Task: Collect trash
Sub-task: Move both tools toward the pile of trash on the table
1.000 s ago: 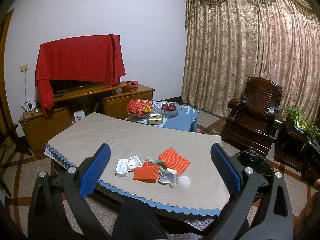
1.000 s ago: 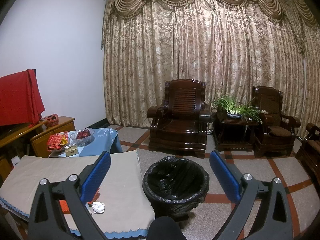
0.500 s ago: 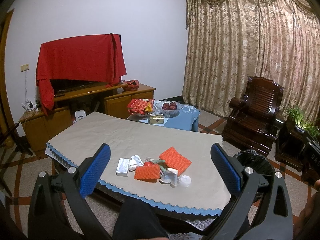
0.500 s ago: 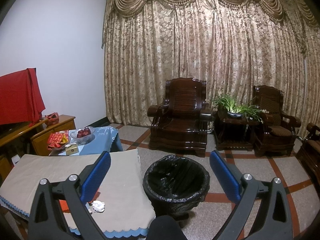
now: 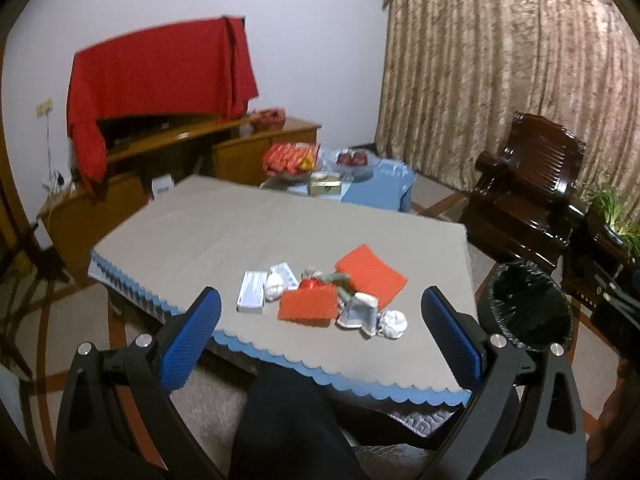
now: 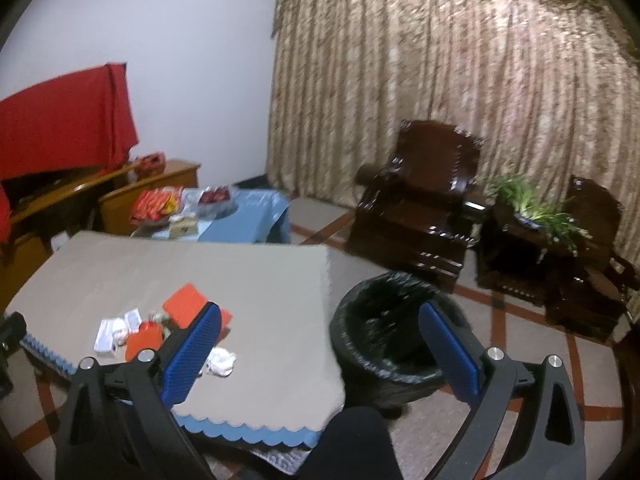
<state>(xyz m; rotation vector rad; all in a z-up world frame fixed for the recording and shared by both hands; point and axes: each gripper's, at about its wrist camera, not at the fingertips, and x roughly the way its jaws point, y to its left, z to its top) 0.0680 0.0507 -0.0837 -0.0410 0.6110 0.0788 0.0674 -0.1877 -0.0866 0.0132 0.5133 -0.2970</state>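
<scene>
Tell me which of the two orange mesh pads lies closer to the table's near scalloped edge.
The smaller orange pad, beside the crumpled silver wrapper. The larger pad lies farther back, toward the bin side.

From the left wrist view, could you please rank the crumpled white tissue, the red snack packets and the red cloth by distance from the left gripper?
Nearest to the left gripper first:
1. Crumpled white tissue, near table edge.
2. Red snack packets, on the far blue table.
3. Red cloth, draped at the back wall.
</scene>
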